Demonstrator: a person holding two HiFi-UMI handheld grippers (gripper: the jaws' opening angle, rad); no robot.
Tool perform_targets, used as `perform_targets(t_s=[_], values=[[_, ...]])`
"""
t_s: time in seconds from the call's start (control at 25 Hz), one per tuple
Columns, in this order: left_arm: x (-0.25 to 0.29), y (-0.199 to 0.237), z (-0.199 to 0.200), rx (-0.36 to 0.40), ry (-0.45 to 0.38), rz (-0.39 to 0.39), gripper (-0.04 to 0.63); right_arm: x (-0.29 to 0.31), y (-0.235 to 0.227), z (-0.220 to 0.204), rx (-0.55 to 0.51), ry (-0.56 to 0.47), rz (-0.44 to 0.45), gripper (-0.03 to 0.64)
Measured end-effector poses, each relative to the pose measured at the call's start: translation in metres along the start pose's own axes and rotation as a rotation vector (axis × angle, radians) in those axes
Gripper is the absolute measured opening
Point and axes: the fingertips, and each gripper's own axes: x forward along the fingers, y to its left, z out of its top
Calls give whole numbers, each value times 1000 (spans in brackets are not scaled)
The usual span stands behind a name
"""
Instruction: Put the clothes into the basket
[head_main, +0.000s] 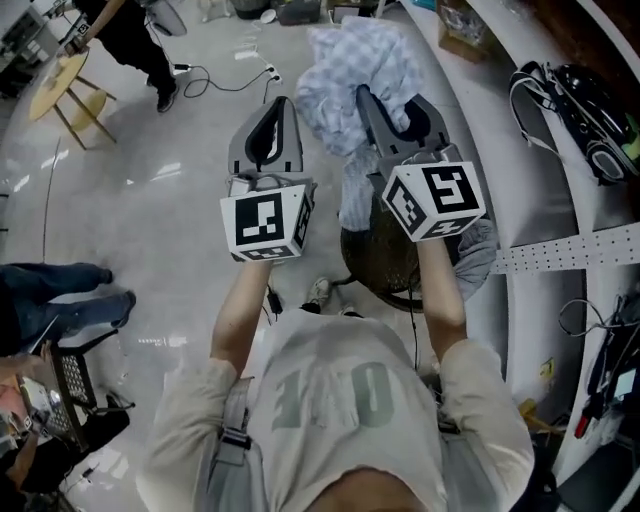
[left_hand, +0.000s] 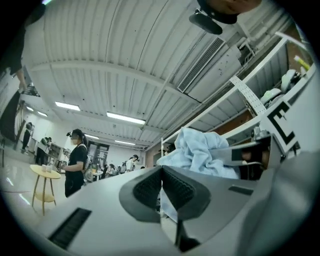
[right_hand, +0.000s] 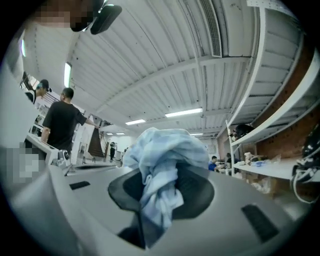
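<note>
A light blue checked garment (head_main: 356, 68) is bunched up in my right gripper (head_main: 392, 104), which is shut on it and raised in front of me. In the right gripper view the cloth (right_hand: 161, 165) spills out between the dark pads (right_hand: 197, 192). My left gripper (head_main: 272, 122) is raised beside it on the left, shut with nothing between its pads (left_hand: 175, 187); from it the blue garment (left_hand: 202, 150) shows to the right. Below my right arm stands a dark round basket (head_main: 378, 268) with a grey garment (head_main: 483, 250) over its right rim.
White shelves (head_main: 560, 150) curve along the right, holding black bags (head_main: 570, 95), with a perforated rail (head_main: 570, 250) jutting out. A person in black (head_main: 135, 45) stands by a round wooden table (head_main: 62, 85) far left. Cables (head_main: 215, 75) lie on the floor. A black crate (head_main: 75, 385) sits low left.
</note>
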Motion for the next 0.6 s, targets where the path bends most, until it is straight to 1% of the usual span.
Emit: perform_targets(t_s=[0.12, 0.28, 0.4, 0.48, 0.6], values=[[-22, 33, 2, 45, 0, 73, 17, 25, 39, 9, 26, -35, 91, 110], [-54, 76, 0, 67, -11, 167, 17, 49, 83, 2, 51, -47, 184, 114], [-77, 101, -6, 87, 5, 248, 17, 64, 109, -19, 78, -18, 233, 115], [-93, 118, -8, 110, 28, 304, 18, 72, 128, -31, 103, 7, 278, 115], [-115, 136, -8, 123, 44, 371, 18, 80, 152, -46, 133, 45, 344, 120]])
